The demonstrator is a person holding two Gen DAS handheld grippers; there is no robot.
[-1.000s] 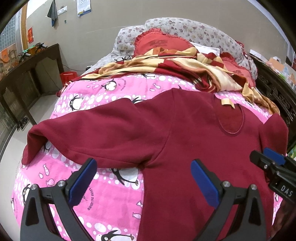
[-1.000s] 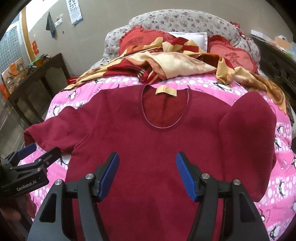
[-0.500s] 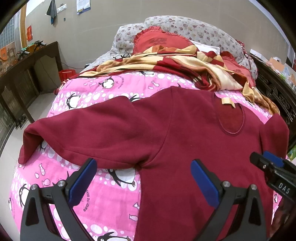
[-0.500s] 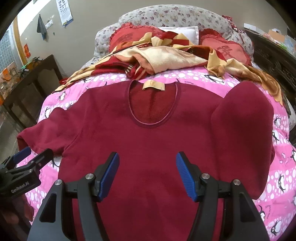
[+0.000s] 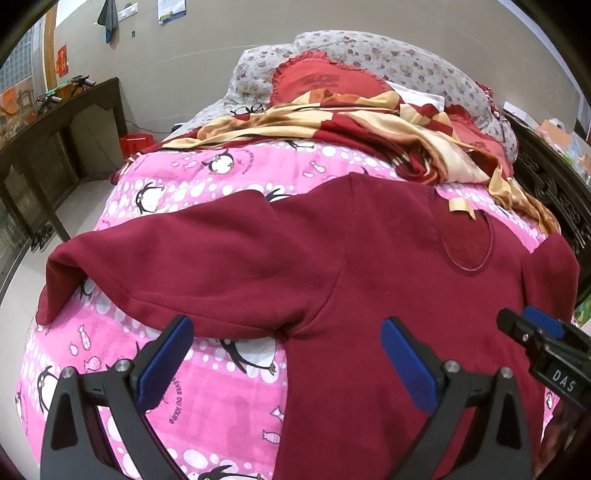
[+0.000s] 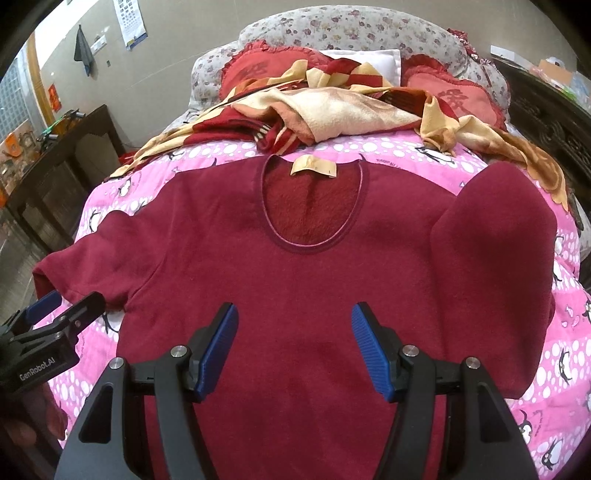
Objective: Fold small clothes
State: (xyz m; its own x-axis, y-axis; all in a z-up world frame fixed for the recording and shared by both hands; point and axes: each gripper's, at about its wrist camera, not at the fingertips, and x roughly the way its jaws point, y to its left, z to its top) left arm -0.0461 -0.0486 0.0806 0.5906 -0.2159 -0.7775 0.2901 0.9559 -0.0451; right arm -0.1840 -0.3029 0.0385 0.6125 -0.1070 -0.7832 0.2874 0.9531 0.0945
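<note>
A maroon top (image 6: 295, 280) is lying face up on a pink penguin quilt (image 5: 207, 398) covering the bed, its neckline (image 6: 314, 206) and tan label (image 6: 313, 167) pointing toward the pillows (image 6: 332, 33). One sleeve (image 5: 177, 258) is stretching out flat toward the bed's edge; the other sleeve (image 6: 495, 258) is lying folded back beside the body. The left tool (image 5: 284, 354) is hovering with jaws wide over the armpit seam, gripping nothing. The right tool (image 6: 293, 347) is hanging with jaws wide above the lower chest, also empty. A red and cream blanket (image 6: 332, 107) is lying crumpled just beyond the collar.
</note>
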